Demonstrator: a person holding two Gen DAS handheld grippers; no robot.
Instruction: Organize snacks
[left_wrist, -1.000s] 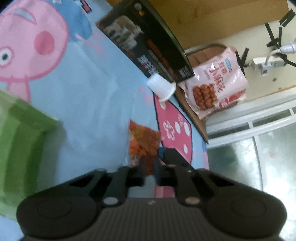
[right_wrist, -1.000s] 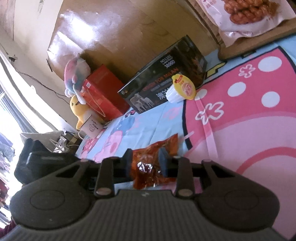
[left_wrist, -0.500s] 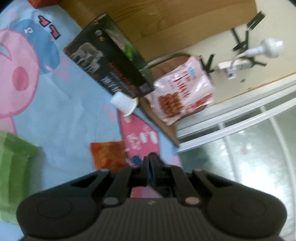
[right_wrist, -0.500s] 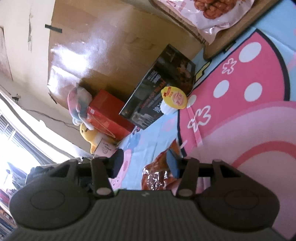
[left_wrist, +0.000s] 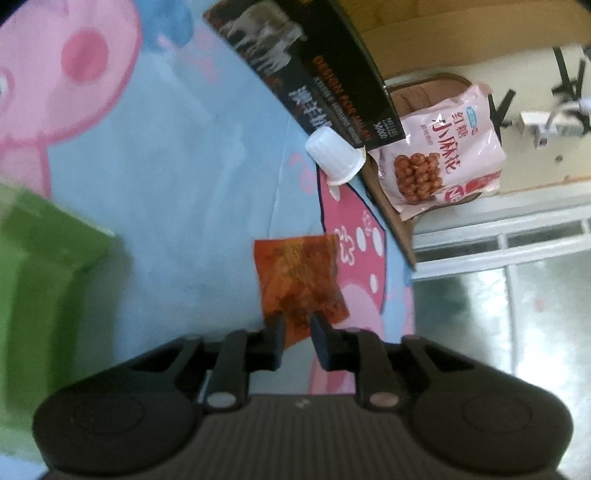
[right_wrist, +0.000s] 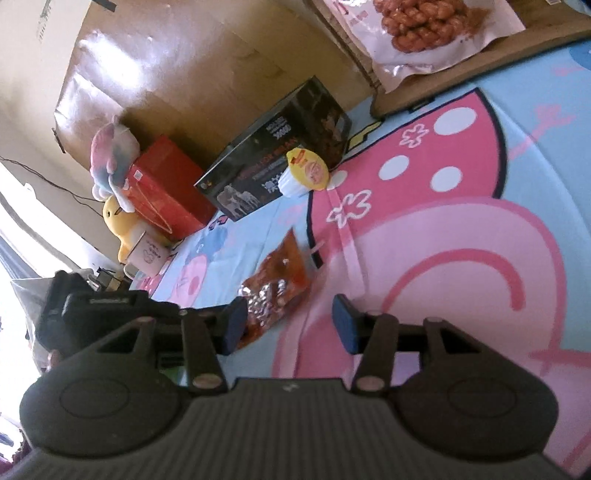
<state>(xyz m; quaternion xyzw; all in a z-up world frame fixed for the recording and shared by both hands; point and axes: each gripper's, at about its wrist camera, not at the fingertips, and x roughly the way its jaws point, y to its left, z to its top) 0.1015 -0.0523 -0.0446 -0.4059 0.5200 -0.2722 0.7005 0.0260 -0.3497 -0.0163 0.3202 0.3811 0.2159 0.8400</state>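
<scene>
While the orange snack packet (left_wrist: 299, 277) lies flat on the cartoon sheet (left_wrist: 177, 177) at frame centre, the left gripper (left_wrist: 297, 328) opens its narrow jaws over the packet's near edge. The right gripper (right_wrist: 290, 325), spread with nothing between, is closing beside the packet (right_wrist: 277, 284).

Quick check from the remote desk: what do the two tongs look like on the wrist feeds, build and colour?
Both match. The left tongs and the right tongs have a matte black ribbed body with two rounded lobes, black linkage arms on pale round pins, and dark blue pads on the fingertips. A tiny pale mark sits on the body's top edge. No cables or sleeves show.
</scene>
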